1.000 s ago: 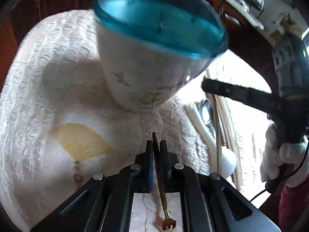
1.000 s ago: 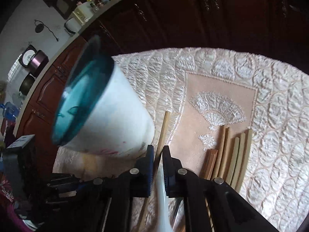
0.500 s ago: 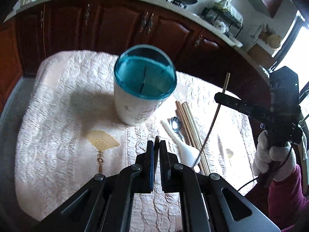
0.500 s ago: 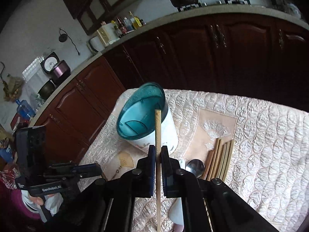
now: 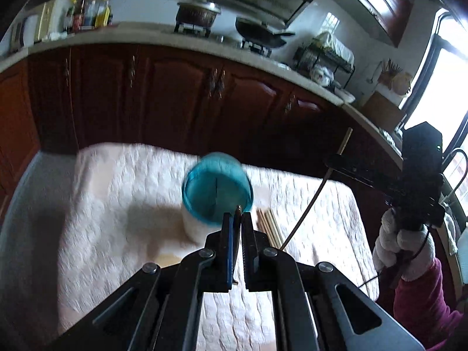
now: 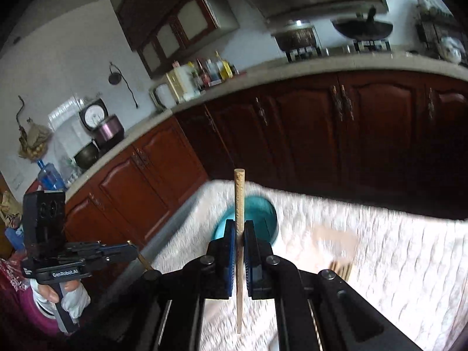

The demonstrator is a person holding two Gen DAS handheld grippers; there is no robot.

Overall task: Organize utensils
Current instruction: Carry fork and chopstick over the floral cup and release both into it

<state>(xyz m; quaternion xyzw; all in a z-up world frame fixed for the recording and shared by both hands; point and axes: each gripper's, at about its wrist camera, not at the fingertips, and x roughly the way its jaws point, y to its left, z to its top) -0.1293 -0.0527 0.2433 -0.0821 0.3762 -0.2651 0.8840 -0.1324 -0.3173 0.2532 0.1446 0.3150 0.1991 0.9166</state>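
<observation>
Both claws rose, lifting fork [image 5: 237, 213] and chopstick [image 6: 239, 204].

Dark wooden cabinets [image 5: 181, 93] under a stovetop wok [image 5: 260, 36].

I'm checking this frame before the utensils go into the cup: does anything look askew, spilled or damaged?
Nothing looks spilled or damaged. The blue-rimmed cup stands upright on the quilted cloth, loose chopsticks beside it. The right gripper is shut on a single chopstick; the left gripper is shut on a thin brass-coloured utensil.
</observation>
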